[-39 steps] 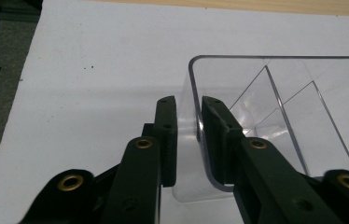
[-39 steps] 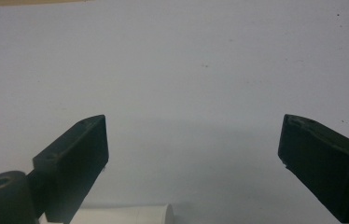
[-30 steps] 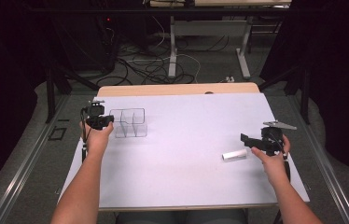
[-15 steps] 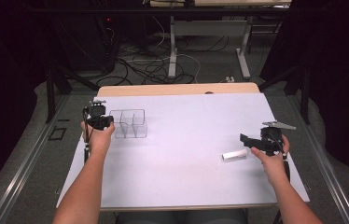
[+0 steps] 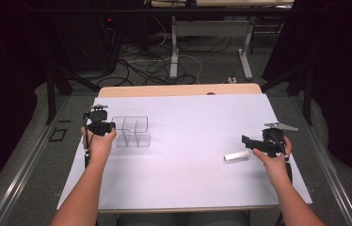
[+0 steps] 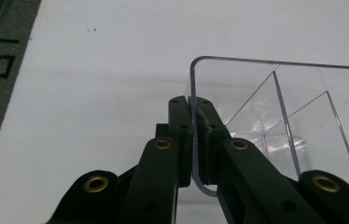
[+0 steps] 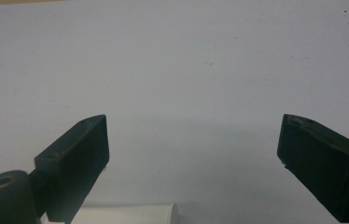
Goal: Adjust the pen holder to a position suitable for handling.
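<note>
The clear divided box [image 5: 132, 132] stood on the white table surface [image 5: 188, 179], on its left half, toward your left hand. Its transparent walls formed several compartments; the exact count could not be determined from the high view. In the left gripper view, the clear divided box [image 6: 275, 121] presented one rounded corner and its internal partitions, all compartments visible through the walls.

Your left gripper [image 5: 102, 126] was clamped on the left end wall of that box. In the left gripper view, the left gripper [image 6: 193, 140] had both black jaws pressed against the thin clear wall, one jaw on the outer face and one on the inner face, with the wall's edge rising between them. Your left hand [image 5: 100, 143] held the gripper body just outboard of the box.

The white cylinder [image 5: 236, 156] lay on its side on the right half of the table surface, well apart from the box. In the right gripper view, the white cylinder [image 7: 130, 213] showed at the bottom edge, near the base of the left-hand jaw.

Your right gripper [image 5: 248, 140] hovered just beside and above that cylinder, held by your right hand [image 5: 273, 157]. In the right gripper view, the right gripper [image 7: 193, 158] had its jaws spread wide with nothing between them but bare table surface [image 7: 186, 70].
</note>
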A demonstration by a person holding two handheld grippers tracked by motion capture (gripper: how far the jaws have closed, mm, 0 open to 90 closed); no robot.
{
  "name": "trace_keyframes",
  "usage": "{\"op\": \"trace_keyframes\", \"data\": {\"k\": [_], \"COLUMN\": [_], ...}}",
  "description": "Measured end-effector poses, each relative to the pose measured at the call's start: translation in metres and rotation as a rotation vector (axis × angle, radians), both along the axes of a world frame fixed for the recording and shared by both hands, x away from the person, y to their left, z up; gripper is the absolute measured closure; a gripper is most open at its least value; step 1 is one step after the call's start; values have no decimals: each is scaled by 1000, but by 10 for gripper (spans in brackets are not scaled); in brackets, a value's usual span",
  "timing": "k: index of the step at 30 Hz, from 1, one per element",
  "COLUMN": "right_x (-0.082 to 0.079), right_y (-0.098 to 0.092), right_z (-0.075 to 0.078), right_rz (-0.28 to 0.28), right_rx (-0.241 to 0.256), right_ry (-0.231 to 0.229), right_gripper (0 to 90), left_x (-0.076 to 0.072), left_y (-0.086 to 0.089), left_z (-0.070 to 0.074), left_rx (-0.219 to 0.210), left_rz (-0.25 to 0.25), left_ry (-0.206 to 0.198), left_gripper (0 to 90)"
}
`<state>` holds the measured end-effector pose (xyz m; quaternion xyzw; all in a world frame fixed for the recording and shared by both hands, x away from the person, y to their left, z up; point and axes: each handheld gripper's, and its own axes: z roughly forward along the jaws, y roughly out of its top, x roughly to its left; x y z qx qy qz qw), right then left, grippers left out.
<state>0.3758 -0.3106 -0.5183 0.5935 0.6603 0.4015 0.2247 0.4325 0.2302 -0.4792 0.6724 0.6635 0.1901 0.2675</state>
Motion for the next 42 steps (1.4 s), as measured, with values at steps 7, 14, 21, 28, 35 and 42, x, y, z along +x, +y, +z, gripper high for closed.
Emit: {"op": "trace_keyframes", "data": {"k": [7,14,21,28,35,42], "right_x": [0,0,0,0,0,0], "right_y": [0,0,1,0,1,1], "right_z": [0,0,0,0,0,0], "right_rz": [2,5,6,7,9,9], "right_rx": [-3,-6,-8,-5,-5,-5], "right_ry": [-4,-3,-3,-5,-7,-1], "right_gripper": [85,85,85,85,86,85], "left_x": [-17,-33,-43,-51,-55,-64], "left_y": [-3,-9,-12,-8,-2,5], "left_z": [-1,-1,0,-4,0,12], "left_rx": [-31,-29,-50,-108,-150,-156], "left_rz": [6,-3,1,8,-12,-22], "left_ry": [0,-4,6,-6,-46,-119], "left_gripper": [879,877,869,846,809,781]}}
